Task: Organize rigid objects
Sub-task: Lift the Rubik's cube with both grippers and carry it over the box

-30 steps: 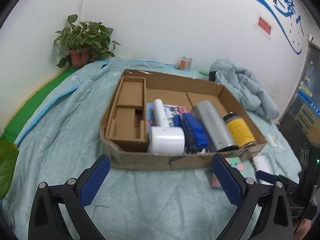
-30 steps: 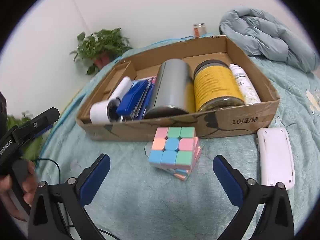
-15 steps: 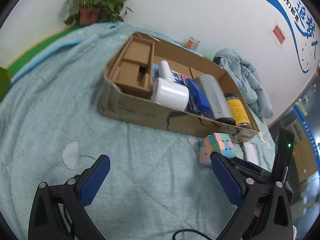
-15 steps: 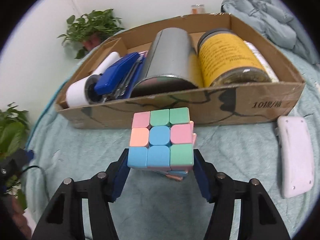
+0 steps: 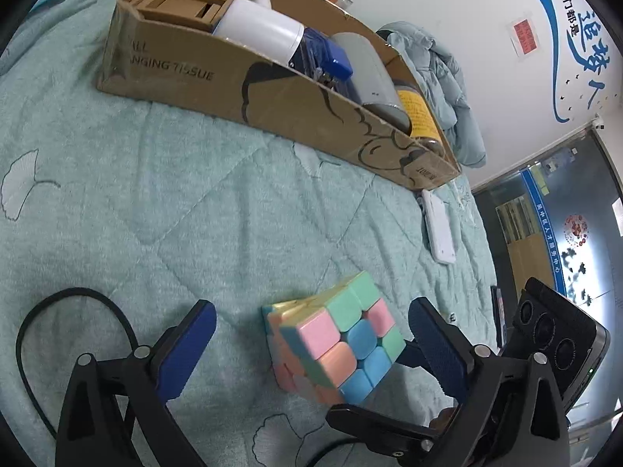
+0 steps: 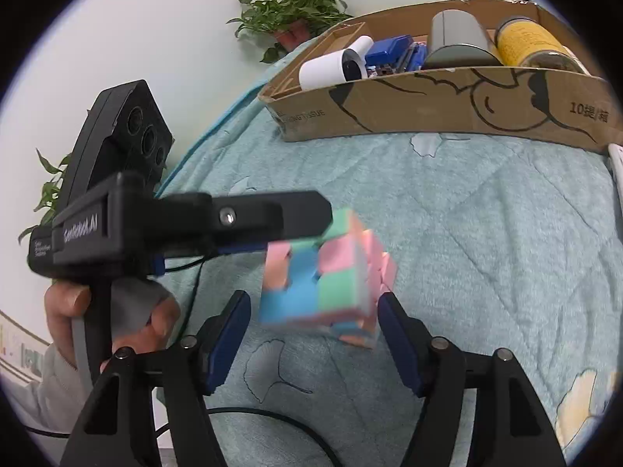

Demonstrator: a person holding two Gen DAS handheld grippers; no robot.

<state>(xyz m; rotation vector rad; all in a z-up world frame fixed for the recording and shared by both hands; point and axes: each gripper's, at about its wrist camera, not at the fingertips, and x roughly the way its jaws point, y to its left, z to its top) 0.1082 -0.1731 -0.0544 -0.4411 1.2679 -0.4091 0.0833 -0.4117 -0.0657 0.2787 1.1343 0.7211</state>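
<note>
A pastel puzzle cube (image 5: 335,344) is held above the teal quilt, tilted, between both grippers. My right gripper (image 6: 314,332) has its blue pads at the cube's (image 6: 323,278) two sides; the cube is blurred and the left pad shows a small gap. My left gripper (image 5: 311,350) is open, wider than the cube, with the cube between its fingers. The cardboard box (image 5: 272,97) lies farther back and holds a white roller (image 5: 259,35), a blue stapler (image 5: 329,60), a grey cylinder (image 5: 370,74) and a yellow-labelled jar (image 5: 418,111).
A white flat device (image 5: 440,229) lies on the quilt right of the box (image 6: 428,109). A potted plant (image 6: 292,11) stands by the wall behind the box. A crumpled jacket (image 5: 440,74) lies at the far right. A black cable (image 5: 46,334) runs over the quilt.
My right gripper closed around the cube and carried it back from the box, tilting it. My left gripper swung down and right until the cube sits between its open fingers.
</note>
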